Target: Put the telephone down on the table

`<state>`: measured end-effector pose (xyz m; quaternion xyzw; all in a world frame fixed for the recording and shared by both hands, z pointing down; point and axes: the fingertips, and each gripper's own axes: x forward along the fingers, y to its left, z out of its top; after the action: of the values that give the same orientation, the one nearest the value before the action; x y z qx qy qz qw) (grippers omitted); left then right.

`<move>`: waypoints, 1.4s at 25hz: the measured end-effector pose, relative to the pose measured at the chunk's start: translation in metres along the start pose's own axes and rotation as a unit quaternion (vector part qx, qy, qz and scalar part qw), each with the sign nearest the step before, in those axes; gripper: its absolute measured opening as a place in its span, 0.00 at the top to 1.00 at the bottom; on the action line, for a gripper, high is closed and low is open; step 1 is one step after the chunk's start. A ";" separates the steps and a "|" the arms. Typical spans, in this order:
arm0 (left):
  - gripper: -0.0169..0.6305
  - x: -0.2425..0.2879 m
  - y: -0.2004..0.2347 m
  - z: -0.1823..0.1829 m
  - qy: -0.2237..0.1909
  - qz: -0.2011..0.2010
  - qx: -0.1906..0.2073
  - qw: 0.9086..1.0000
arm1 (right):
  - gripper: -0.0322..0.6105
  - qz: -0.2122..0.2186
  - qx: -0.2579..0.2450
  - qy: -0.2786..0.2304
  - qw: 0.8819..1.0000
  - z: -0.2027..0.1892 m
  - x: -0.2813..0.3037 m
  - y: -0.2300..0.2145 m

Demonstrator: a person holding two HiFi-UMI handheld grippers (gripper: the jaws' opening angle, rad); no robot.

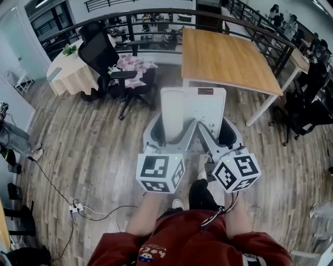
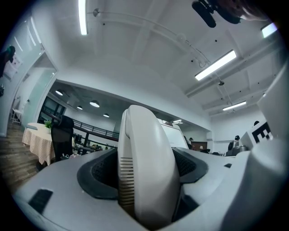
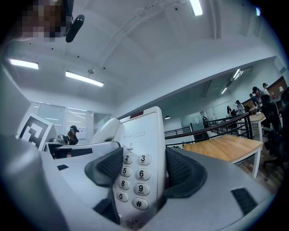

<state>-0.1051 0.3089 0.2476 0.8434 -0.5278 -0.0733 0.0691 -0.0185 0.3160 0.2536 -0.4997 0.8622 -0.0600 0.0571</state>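
Note:
A white telephone (image 1: 196, 105) hangs in the air over the wooden floor, held from both sides, short of the wooden table (image 1: 223, 54). My left gripper (image 1: 171, 137) is shut on its handset side. In the left gripper view the handset (image 2: 146, 153) fills the gap between the dark pads (image 2: 101, 171) of the left gripper (image 2: 144, 173). My right gripper (image 1: 216, 136) is shut on the keypad side. The right gripper view has the number keys (image 3: 135, 173) wedged between the pads (image 3: 183, 173) of the right gripper (image 3: 140, 173).
A black office chair (image 1: 101, 52) and a round table with a yellow cloth (image 1: 70, 70) stand at the far left. A black railing (image 1: 156, 15) runs behind the table. Black chairs (image 1: 307, 104) sit at the right. A power strip with cables (image 1: 77, 209) lies on the floor.

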 end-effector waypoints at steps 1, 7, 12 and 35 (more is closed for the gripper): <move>0.39 0.001 0.000 -0.001 0.001 0.001 0.000 1.000 | 0.51 0.000 0.001 0.000 1.000 -0.001 0.000 -0.001; 0.39 0.014 -0.003 -0.010 0.007 -0.001 0.006 1.000 | 0.50 -0.003 0.009 -0.006 1.000 -0.007 0.003 -0.016; 0.39 0.043 -0.005 -0.020 0.013 -0.005 0.009 1.000 | 0.50 -0.010 0.015 -0.008 1.000 -0.012 0.016 -0.043; 0.39 0.253 0.026 -0.028 0.036 0.000 0.006 0.999 | 0.50 -0.013 0.028 0.002 1.000 0.004 0.158 -0.198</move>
<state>-0.0131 0.0712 0.2672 0.8458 -0.5255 -0.0397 0.0835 0.0732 0.0804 0.2758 -0.5092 0.8536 -0.0858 0.0688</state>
